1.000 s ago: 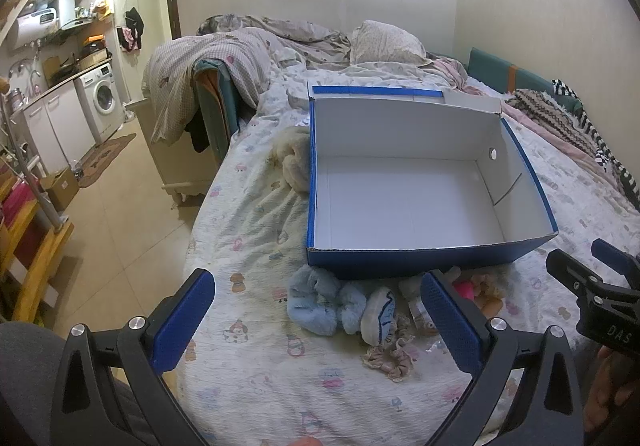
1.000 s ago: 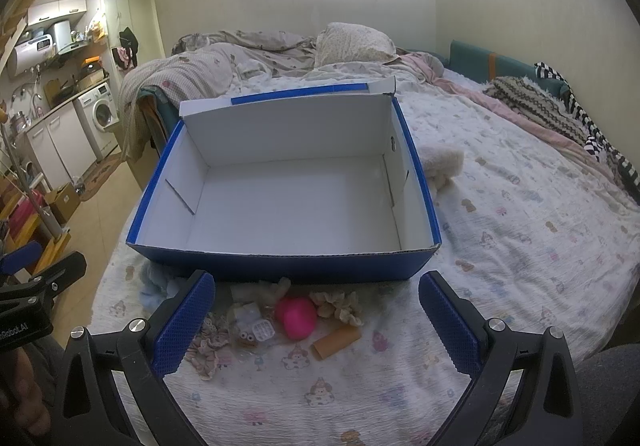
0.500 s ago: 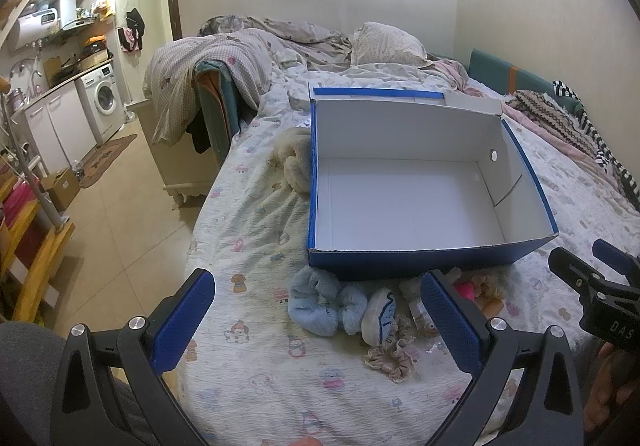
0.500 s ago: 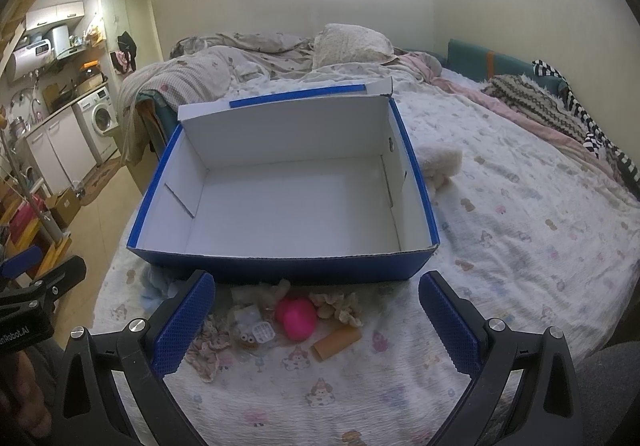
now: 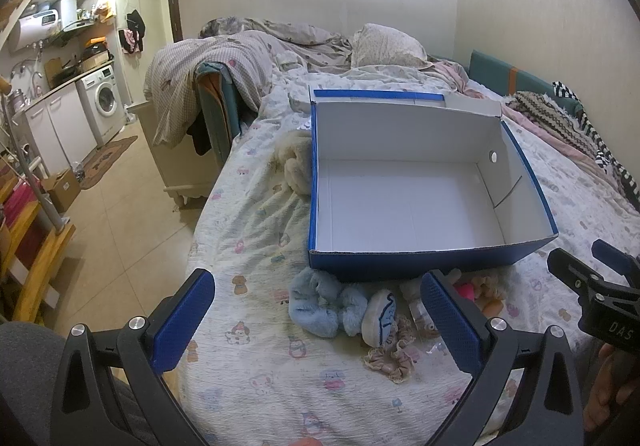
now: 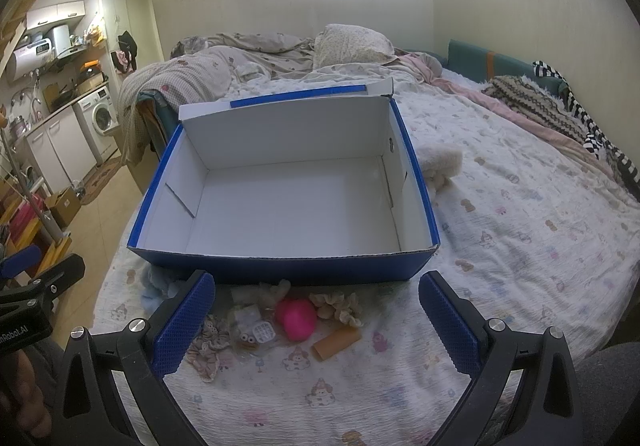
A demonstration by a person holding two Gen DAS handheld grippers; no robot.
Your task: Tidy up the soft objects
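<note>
Looking along my left gripper (image 5: 318, 320), I see its blue-padded fingers spread wide at the bottom of the frame, holding nothing, above the patterned bed sheet (image 5: 248, 370). My right gripper (image 6: 316, 320) is spread just as wide and also empty; its black body shows at the right edge of the left view.

Just past the fingers, low in the centre of both frames, the soft things lie in a loose row on the sheet. In the left view a fluffy light-blue plush (image 5: 326, 304) sits left of centre, touching a small cream and blue piece (image 5: 381, 316), with a beige scrunchie (image 5: 390, 358) nearer to me. In the right view I make out a pink ball (image 6: 298, 318) at centre, a frilly cream scrunchie (image 6: 338, 308) just right of it, an orange tube (image 6: 337, 342) below that, and a small clear packet (image 6: 256, 330) to the left of the ball. A second beige scrunchie (image 6: 208, 346) lies beside my left finger pad in that frame.

Directly behind the row stands the blue cardboard box (image 6: 280, 272), open and white inside, with nothing in it; the soft things lie near its front wall. A cream fuzzy item (image 5: 294, 165) rests against its side, mid-left in the left view.

Farther back, crumpled bedding and a pillow (image 6: 350, 45) fill the upper centre. A washing machine (image 5: 102, 103) stands at upper left.
</note>
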